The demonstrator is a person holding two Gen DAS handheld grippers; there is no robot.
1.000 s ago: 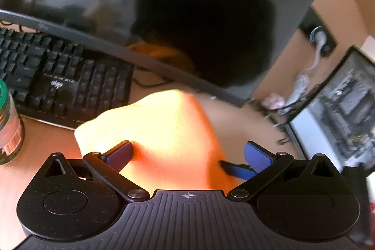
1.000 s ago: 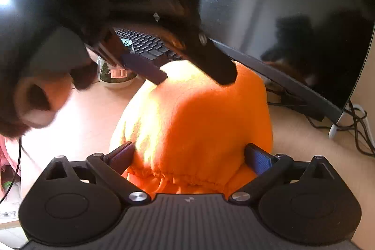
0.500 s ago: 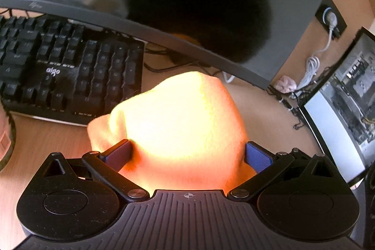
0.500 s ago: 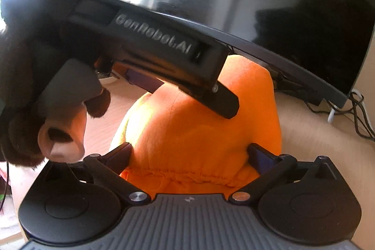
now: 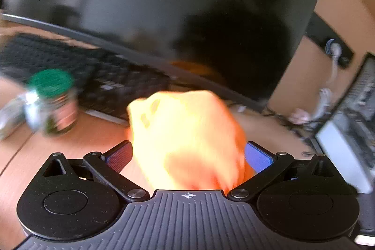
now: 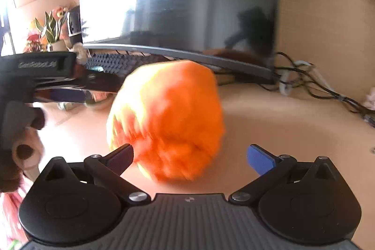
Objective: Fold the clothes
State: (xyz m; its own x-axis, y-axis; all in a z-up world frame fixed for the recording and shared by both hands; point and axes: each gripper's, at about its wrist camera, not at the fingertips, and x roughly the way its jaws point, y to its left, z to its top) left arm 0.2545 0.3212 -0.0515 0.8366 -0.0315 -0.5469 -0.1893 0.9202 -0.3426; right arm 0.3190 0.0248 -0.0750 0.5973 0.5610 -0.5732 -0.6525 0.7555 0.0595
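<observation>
Green-lidded jar (image 5: 52, 102) at far left on the counter (image 5: 93, 130), keyboard (image 5: 98, 79) behind it under the monitor (image 5: 164, 4); left tongs (image 5: 188, 154) spread wide, blurred orange cloth (image 5: 187, 135) bunched between both pads, grip impossible to confirm; right tongs (image 6: 189, 155) released, cloth (image 6: 168, 121) near the left pad, clear of the right pad (image 6: 259, 159); cables (image 6: 316, 86) at far right.

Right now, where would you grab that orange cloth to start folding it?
Probably the gathered hem at the near bottom of the orange cloth, from the front. It sits bunched in a rounded lump on the desk, so the rest gives no edge to pinch. The blur hides finer folds.
</observation>
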